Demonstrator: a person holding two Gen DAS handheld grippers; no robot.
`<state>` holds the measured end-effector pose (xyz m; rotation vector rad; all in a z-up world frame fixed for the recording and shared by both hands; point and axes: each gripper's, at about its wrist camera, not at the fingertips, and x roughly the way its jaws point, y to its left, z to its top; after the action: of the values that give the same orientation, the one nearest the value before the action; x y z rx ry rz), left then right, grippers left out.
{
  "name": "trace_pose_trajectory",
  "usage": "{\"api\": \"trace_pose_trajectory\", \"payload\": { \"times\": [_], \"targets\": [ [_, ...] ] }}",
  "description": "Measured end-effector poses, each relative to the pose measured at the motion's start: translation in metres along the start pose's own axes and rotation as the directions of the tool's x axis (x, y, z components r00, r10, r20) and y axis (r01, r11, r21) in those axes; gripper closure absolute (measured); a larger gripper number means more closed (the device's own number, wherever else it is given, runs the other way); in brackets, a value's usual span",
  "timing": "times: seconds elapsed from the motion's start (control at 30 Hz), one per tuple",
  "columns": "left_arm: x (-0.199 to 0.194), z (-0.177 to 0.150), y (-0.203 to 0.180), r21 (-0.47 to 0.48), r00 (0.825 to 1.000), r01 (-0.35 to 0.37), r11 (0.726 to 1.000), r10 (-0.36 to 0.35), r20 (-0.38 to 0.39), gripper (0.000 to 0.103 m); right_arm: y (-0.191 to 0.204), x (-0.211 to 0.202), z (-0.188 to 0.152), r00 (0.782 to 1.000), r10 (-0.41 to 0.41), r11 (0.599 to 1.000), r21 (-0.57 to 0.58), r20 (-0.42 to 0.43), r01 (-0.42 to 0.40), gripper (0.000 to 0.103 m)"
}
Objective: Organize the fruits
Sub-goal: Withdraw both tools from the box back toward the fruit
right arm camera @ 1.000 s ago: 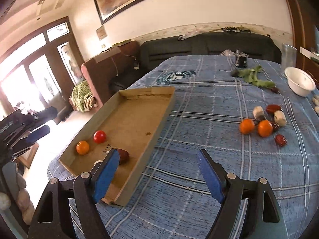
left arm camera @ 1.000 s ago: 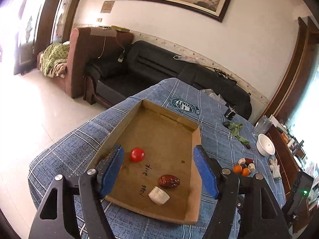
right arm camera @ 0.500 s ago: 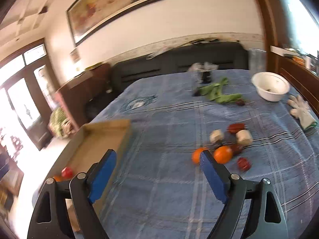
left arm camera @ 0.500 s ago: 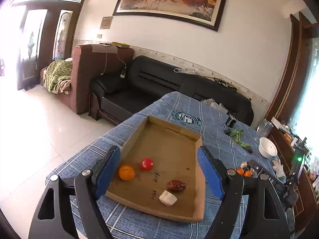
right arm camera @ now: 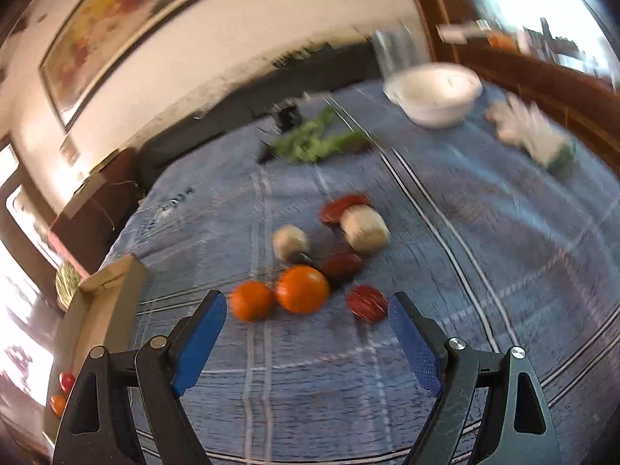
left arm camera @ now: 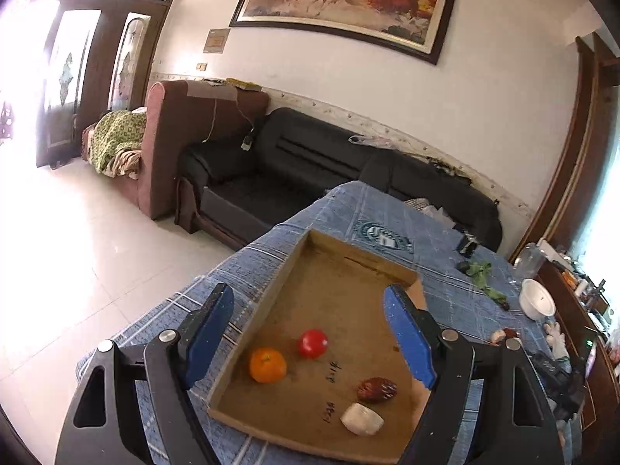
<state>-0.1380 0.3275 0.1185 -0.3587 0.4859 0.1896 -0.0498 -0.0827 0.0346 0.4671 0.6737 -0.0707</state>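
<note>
A shallow cardboard tray lies on the blue checked tablecloth. In it are an orange, a red tomato, a dark red date and a white piece. My left gripper is open and empty, held above the tray's near end. In the blurred right wrist view a cluster of loose fruit lies on the cloth: two oranges, red dates and white pieces. My right gripper is open and empty, just short of the oranges.
A white bowl, green leaves and a white glove lie at the far side of the table. The tray's corner shows at the left. A black sofa stands beyond the table edge.
My left gripper has pulled back and up from the tray, leaving the orange in it. My right gripper has swung right from the tray and closed in on the loose fruit cluster.
</note>
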Motion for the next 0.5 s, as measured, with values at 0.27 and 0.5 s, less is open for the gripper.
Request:
{"api": "trace_pose_trajectory", "payload": {
  "times": [0.27,0.5],
  "targets": [
    [0.001,0.012,-0.018,0.016,1.0,-0.009,1.0,0.009,-0.002,0.024,0.02,-0.001,-0.004,1.0,0.009,0.993,-0.117,0.01,-0.008,0.013],
    [-0.024,-0.018,-0.071,0.038,0.998,0.066,0.997,-0.066,-0.017,0.024,0.027,-0.006,-0.006,0.999,0.043,0.989,-0.139,0.002,-0.042,0.013]
  ]
}}
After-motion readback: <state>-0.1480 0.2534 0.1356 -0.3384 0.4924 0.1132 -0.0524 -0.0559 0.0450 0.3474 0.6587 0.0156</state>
